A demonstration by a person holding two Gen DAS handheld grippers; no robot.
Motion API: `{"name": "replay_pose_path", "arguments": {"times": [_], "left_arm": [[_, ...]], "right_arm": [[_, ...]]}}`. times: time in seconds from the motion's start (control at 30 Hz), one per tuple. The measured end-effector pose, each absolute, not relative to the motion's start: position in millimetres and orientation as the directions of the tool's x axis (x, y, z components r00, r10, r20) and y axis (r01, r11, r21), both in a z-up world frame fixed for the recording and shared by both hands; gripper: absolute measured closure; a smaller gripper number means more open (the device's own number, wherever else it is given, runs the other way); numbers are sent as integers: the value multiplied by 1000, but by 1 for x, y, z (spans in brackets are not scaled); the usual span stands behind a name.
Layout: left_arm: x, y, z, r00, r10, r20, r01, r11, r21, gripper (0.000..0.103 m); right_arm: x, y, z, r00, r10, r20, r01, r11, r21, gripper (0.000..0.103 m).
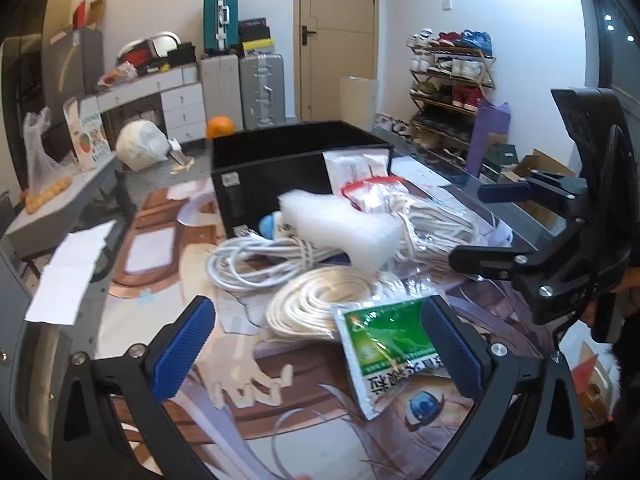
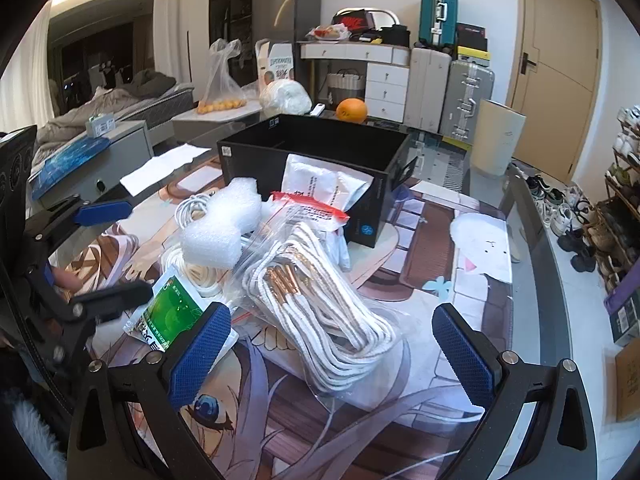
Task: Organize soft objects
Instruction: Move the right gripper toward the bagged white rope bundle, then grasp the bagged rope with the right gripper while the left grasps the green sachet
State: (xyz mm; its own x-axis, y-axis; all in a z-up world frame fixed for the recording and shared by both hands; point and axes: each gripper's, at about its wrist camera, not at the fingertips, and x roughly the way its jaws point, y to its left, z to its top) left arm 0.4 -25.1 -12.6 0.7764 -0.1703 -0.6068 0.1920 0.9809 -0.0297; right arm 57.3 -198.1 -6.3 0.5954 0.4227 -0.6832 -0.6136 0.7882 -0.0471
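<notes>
Fingers of the left gripper (image 1: pixel 318 354) stand wide apart, empty, blue pads low over the bench (image 2: pixel 472 264); the right-hand pad sits just over the edge of a green sachet (image 1: pixel 380 356), no grip on it. Fingers of the right gripper (image 2: pixel 340 354) also spread wide and empty, flanking the near end of a clear zip bag of white cords (image 2: pixel 320 312); cannot tell whether either pad touches the bag. Inside that bag: coiled white cords with copper-coloured tips bunched near the middle; red seal strip at the far end. Soft things lie heaped in the middle of the bench on a printed mat (image 1: pixel 248 392): white foam piece (image 1: pixel 340 228) on top, a bundled white cable (image 1: pixel 256 256) to its left, a flat coil of white rope (image 1: pixel 320 308) nearer the camera, partly under the green sachet. Behind the heap, an open black box (image 2: pixel 320 148), walls upright; what shows of its interior looks dark and bare, floor not fully visible. A white printed pouch (image 2: pixel 320 182) leans against the box's near wall, outside it. An orange (image 2: pixel 351 111) sits on the bench beyond the box. Loose white paper sheets (image 1: pixel 68 276) at the bench's left edge. In the right wrist view the left gripper shows at far left, fingers likewise parted.
</notes>
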Motion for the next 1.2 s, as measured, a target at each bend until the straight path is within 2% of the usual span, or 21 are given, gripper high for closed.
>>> {"name": "replay_pose_path", "arguments": {"times": [0.6, 0.7, 0.93, 0.97, 1.07, 1.2], "left_arm": [[1, -62, -22, 715, -225, -661, 326, 945, 31, 0], [0, -69, -25, 706, -231, -670, 345, 938, 40, 0], [5, -79, -28, 696, -231, -680, 361, 931, 53, 0], [5, -80, -28, 697, -228, -679, 360, 931, 57, 0], [7, -86, -30, 701, -212, -681, 354, 932, 74, 0], [9, -89, -30, 715, -194, -672, 347, 933, 99, 1]], "right_arm": [[81, -180, -16, 553, 379, -742, -674, 726, -132, 2], [84, -176, -17, 550, 374, -747, -682, 717, -142, 11], [81, -166, -25, 533, 376, -758, -712, 683, -162, 24], [80, -165, -26, 528, 379, -760, -721, 674, -164, 33], [79, -165, -28, 517, 386, -764, -728, 668, -155, 47], [77, -172, -28, 500, 403, -767, -734, 668, -127, 53]]}}
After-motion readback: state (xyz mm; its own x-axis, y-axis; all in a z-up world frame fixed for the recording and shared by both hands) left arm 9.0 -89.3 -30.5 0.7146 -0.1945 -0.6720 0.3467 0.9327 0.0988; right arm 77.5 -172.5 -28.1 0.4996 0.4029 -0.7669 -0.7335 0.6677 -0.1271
